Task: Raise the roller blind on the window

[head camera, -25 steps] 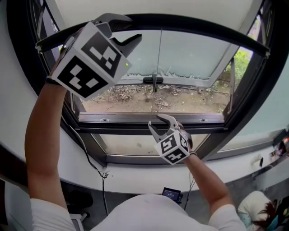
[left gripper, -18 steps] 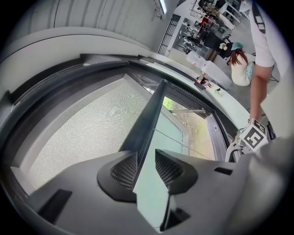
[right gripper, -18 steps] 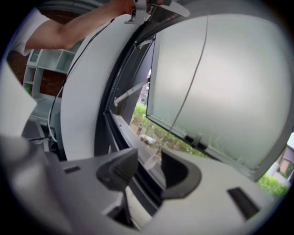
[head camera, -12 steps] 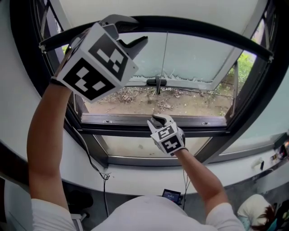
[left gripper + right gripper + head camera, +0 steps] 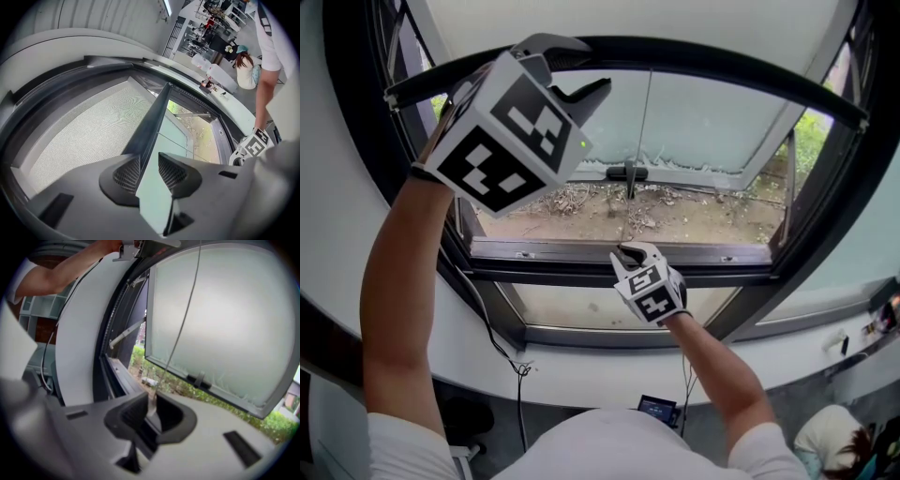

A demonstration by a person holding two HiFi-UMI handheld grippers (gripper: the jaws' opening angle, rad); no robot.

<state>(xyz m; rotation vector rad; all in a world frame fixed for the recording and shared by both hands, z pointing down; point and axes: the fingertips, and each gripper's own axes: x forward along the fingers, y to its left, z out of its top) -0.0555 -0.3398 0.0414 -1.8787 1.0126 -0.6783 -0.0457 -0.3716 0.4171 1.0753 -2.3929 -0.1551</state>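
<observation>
The roller blind's dark bottom bar runs across the top of the window, with pale mesh fabric above it. High at the left, my left gripper is shut on that bar, one finger above it and one below. A thin pull cord hangs down the middle of the window. My right gripper sits low at the window frame. Its jaws have just been closing and stand nearly together around the cord, with a narrow gap between the pads.
The frosted sash is tilted outward, with a dark handle at its lower edge and bare ground beyond. A white sill runs below the frame, with a black cable hanging from it. A person sits behind me.
The right gripper has moved up to the cord and rolled, and its wide-open jaws have narrowed around the cord. The left gripper has stayed on the bar.
</observation>
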